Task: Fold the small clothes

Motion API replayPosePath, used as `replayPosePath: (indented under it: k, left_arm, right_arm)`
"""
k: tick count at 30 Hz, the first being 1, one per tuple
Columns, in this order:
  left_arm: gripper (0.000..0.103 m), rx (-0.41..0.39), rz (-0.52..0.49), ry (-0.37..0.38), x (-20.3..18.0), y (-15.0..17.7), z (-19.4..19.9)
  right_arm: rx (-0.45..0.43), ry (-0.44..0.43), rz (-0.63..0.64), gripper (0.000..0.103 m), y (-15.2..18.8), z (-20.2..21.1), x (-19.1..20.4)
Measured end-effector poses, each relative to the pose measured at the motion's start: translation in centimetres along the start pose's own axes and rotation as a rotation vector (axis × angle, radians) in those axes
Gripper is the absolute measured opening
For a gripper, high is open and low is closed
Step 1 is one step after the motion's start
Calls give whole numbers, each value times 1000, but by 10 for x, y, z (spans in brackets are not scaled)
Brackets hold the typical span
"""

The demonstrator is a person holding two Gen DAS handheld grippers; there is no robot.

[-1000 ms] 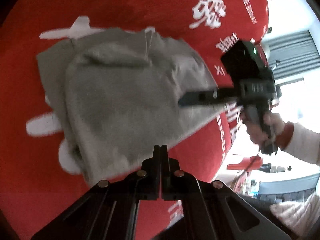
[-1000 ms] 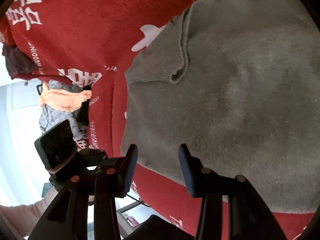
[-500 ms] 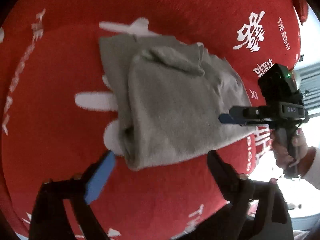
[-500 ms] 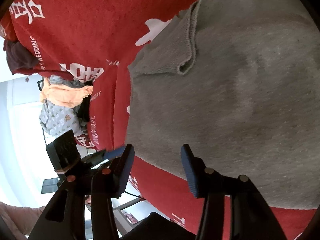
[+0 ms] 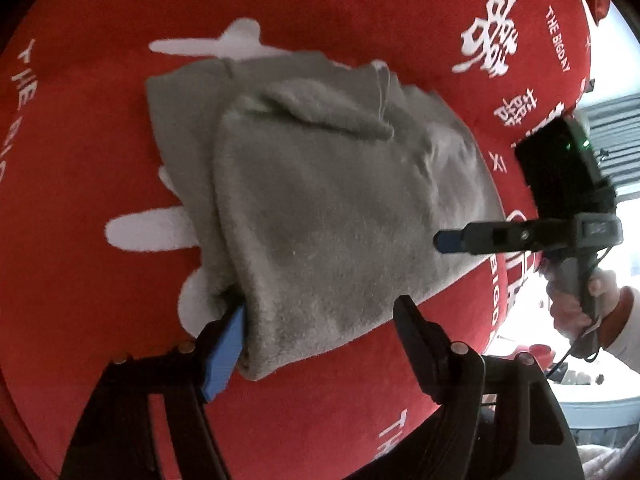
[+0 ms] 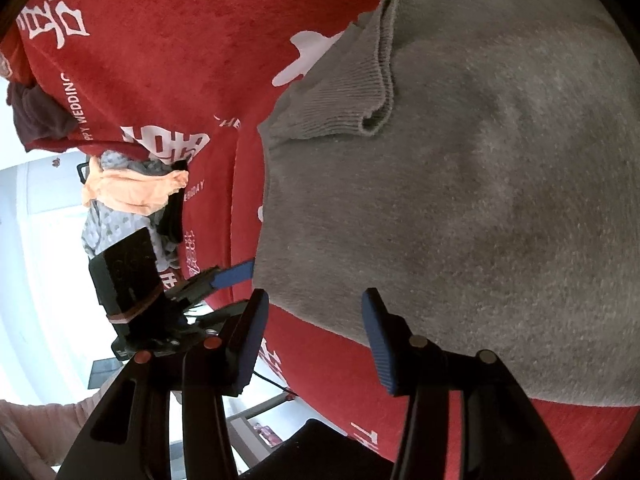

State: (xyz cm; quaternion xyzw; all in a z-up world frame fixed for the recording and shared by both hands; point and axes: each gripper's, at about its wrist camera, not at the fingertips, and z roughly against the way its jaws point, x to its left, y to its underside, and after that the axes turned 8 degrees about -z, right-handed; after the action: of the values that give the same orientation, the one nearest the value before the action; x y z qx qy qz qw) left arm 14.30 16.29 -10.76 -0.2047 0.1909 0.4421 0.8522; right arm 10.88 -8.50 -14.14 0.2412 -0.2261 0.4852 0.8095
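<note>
A grey knit sweater [image 5: 320, 208] lies folded on the red printed cloth [image 5: 100, 320]; it also fills the right wrist view [image 6: 480, 200], with a ribbed cuff [image 6: 360, 100] on top. My left gripper [image 5: 320, 340] is open, its jaws straddling the near corner of the sweater, the blue left pad [image 5: 226, 352] touching the folded edge. My right gripper [image 6: 316, 340] is open just short of the sweater's edge. It shows in the left wrist view [image 5: 444, 240] at the sweater's right edge.
A pile of other clothes, orange [image 6: 132, 192] and grey patterned [image 6: 108, 228], hangs at the table's far edge in the right wrist view. A dark maroon garment [image 6: 32, 116] lies at the left. The red cloth's edge drops off near the right gripper.
My left gripper went from shut to wide open and moved in on the sweater's near corner. My right gripper stayed open and shifted slightly along the sweater's edge.
</note>
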Motion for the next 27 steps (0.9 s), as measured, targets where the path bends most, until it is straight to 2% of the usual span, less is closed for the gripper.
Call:
replayPosePath:
  k: [3,4,5,6,8,12,15,19,25,27]
  left_arm:
    - [57,-9,1,18,-1,1,-1]
    - [41,-17,1,22,-1,0,0]
    - [18,-16,7,34,-1,-2,-1]
    - [7,-11,22,55,1,-4,-2]
    - [6,-15,23,66,0,-5,-1]
    - [6,-21,-63,52,-13,13,14]
    - [6,21,19,42,7,36,4]
    - [6,1,77,43,23,43,-4]
    - [6,-7,68,43,23,43,-3]
    - [6,-10,75,47,23,43,-4]
  right_arm:
    - [2,-1,10,52,0,1,2]
    - [3,-1,10,52,0,1,2]
    - [3,-1,5,52,0,2,1]
    - [2,-2,2,52,0,2,0]
    - [0,-3,-7,52,1,2,-2]
    - [3,5,2,52,2,6,1]
    - [2,-5,17,52,-2,6,2]
    - [-38,-33,-22,54,-24,-1,0]
    - [-54,-98,-160,56,-55,-24,-13]
    - [-113,-107,-151,56,-68,-24,-6]
